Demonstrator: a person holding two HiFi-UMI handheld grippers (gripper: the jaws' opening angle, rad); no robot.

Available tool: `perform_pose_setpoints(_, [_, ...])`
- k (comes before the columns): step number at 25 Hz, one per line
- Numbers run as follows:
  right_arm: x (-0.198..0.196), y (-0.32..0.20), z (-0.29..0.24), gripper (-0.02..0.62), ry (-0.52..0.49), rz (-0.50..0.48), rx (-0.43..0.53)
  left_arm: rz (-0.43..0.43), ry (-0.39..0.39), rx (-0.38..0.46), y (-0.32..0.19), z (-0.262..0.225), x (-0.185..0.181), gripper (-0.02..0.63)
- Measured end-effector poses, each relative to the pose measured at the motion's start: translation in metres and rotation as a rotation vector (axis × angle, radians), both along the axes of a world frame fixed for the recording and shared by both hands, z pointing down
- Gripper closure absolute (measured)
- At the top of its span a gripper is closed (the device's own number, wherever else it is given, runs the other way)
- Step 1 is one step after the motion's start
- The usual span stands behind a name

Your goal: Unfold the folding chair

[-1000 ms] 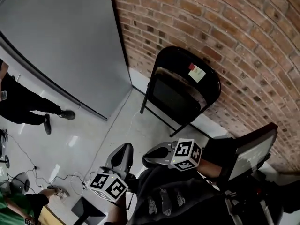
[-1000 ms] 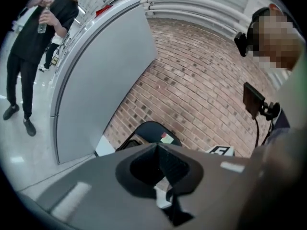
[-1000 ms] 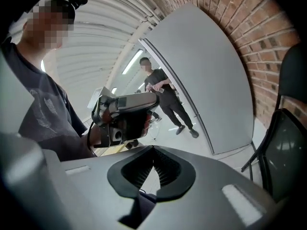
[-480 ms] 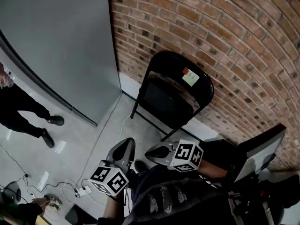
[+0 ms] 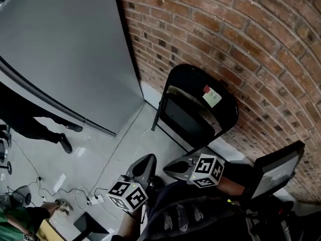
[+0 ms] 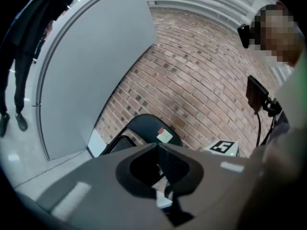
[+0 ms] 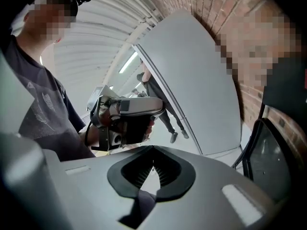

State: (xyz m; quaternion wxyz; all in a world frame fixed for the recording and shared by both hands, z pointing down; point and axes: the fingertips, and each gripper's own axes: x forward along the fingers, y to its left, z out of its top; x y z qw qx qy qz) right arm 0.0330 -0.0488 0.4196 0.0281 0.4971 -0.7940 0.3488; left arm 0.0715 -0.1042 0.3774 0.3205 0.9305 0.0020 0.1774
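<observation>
The black folding chair (image 5: 196, 110) leans folded against the brick wall, with a white and red sticker on its backrest. Both grippers hover low in front of it and touch nothing. My left gripper (image 5: 147, 159) is shut and empty, a short way from the chair's left legs. Beside it my right gripper (image 5: 168, 168) is also shut and empty, below the chair's lower edge. The left gripper view shows the chair (image 6: 143, 128) just beyond the closed jaws. In the right gripper view the chair (image 7: 280, 147) stands at the right edge.
A tall grey panel (image 5: 65, 49) stands left of the chair along the brick wall (image 5: 251, 44). A bystander's legs (image 5: 40, 127) are at the left. Cables and a power strip (image 5: 93, 200) lie on the floor. A screen on a stand (image 5: 277, 167) is at the right.
Both grippers have moved a little closer to the chair, jaws still shut. The bystander's legs at the left have shifted.
</observation>
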Motion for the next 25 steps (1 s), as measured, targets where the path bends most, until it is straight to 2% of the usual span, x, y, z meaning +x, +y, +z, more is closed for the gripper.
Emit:
perform_pose_setpoints(5, [0.042,0.020,0.005,0.594,-0.124,0.116,0.045,0.083,-0.079,0.069,0.021,0.005,0.047,0.604])
perform_pose_setpoints(8, [0.083,0.044,0.013,0.594,-0.190,0.236,0.048,0.099,-0.102,0.039,0.035,0.022,0.082,0.604])
perform_pose_setpoints(11, [0.120,0.065,0.019,0.594,-0.202,0.378,0.063,0.137,-0.186,0.007,0.046,0.058,0.112,0.604])
perform_pose_setpoints(17, [0.177,0.129,0.036,0.594,-0.177,0.662,0.044,0.310,-0.369,-0.025,0.099,0.131,0.184,0.604])
perform_pose_setpoints(21, [0.206,0.169,0.056,0.594,-0.074,0.763,-0.027,0.283,-0.490,-0.008,0.121,0.184,0.234,0.602])
perform_pose_setpoints(22, [0.216,0.181,0.061,0.594,-0.033,0.798,-0.050,0.280,-0.518,-0.007,0.128,0.195,0.244,0.582])
perform_pose_setpoints(24, [0.237,0.198,0.066,0.592,0.035,0.863,-0.081,0.277,-0.569,-0.028,0.138,0.213,0.257,0.477])
perform_pose_setpoints(25, [0.248,0.202,0.067,0.592,0.062,0.888,-0.086,0.270,-0.595,-0.041,0.139,0.221,0.261,0.457])
